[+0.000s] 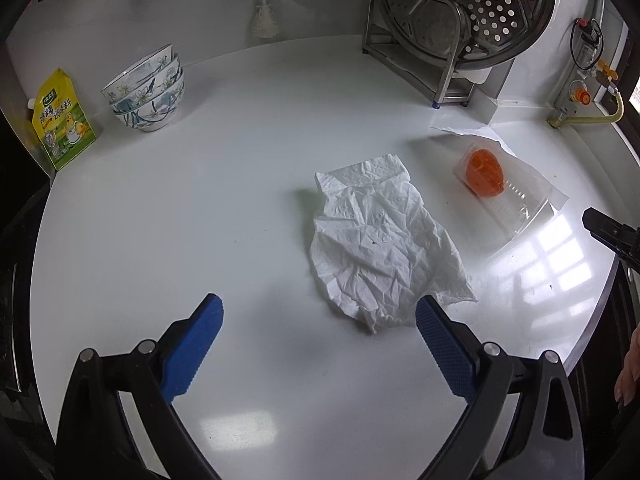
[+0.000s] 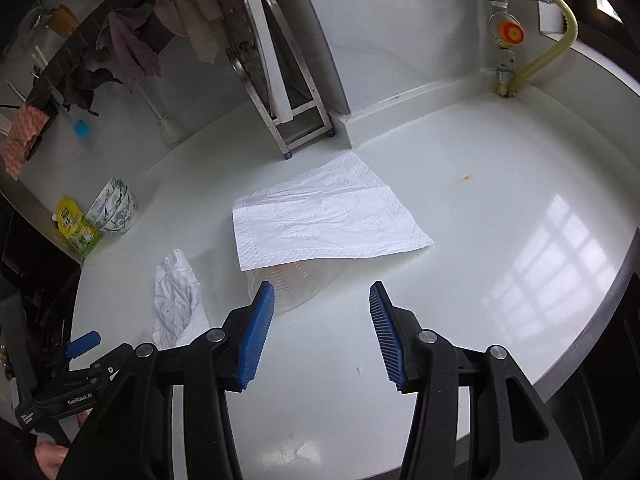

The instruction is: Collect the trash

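So far nothing looks collected: both pieces of trash lie loose on the white countertop [image 1: 248, 184]. The crumpled paper towel [image 1: 380, 240] sits mid-counter, its near edge just beside the right pad of the left gripper [image 1: 320, 312], whose jaws are spread wide and hold nothing. To the right, a clear plastic cup [image 1: 500, 192] lies on its side with something orange in its base, resting on a flat embossed napkin [image 2: 320, 220]. From the right wrist view the napkin covers most of the cup, so how the two overlap is hard to tell. The right gripper [image 2: 322, 296] hovers just near of the cup's mouth, jaws apart and empty. Far left, a stack of patterned bowls [image 1: 148, 92] and a yellow-green seasoning pouch [image 1: 64, 120] stand undisturbed. No bin shows in either view, so every pickup remains ahead.
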